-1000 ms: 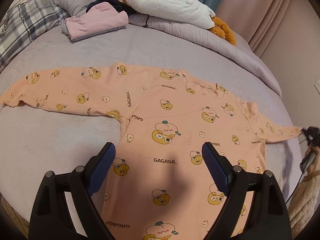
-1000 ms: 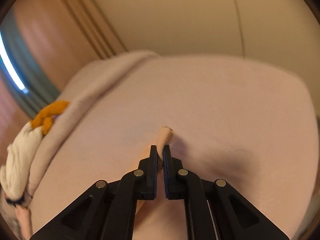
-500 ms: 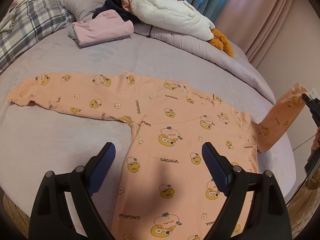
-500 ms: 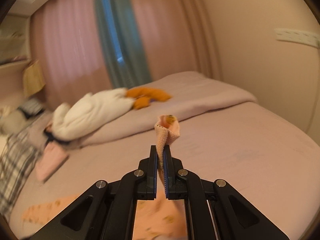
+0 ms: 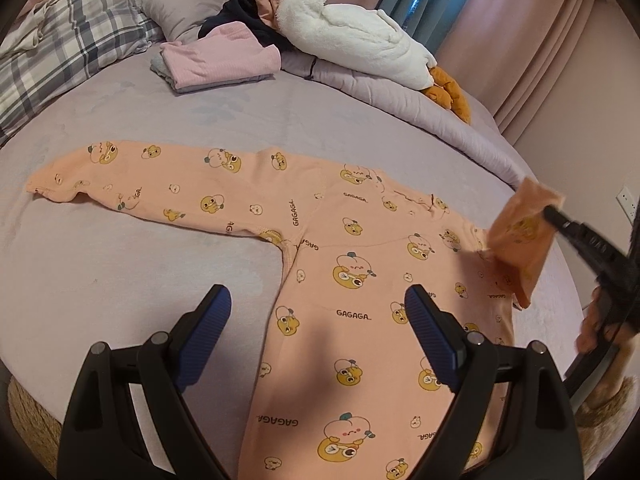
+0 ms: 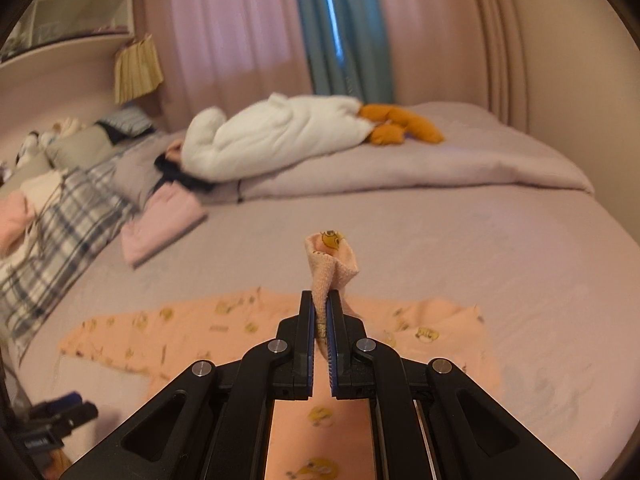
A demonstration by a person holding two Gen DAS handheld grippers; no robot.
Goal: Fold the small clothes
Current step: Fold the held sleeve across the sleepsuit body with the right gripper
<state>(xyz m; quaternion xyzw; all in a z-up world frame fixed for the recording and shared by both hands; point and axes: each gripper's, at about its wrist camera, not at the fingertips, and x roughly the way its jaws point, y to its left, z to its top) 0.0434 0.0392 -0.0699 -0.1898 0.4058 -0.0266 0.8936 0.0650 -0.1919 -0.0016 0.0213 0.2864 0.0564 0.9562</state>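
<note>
**Sleeve lifted at the right edge of your left wrist view**

Your left gripper fills the bottom of the frame, its blue-padded fingers spread wide above the peach cotton romper printed with yellow cartoon ducks, nothing between them. The romper lies flat on the lilac bedsheet, one sleeve stretched toward the left. At the right edge, your right gripper pinches the other sleeve cuff and holds it above the garment. At upper centre sit a folded pink garment and a white plush duck with orange feet; a grey plaid pillow lies upper left.
</note>
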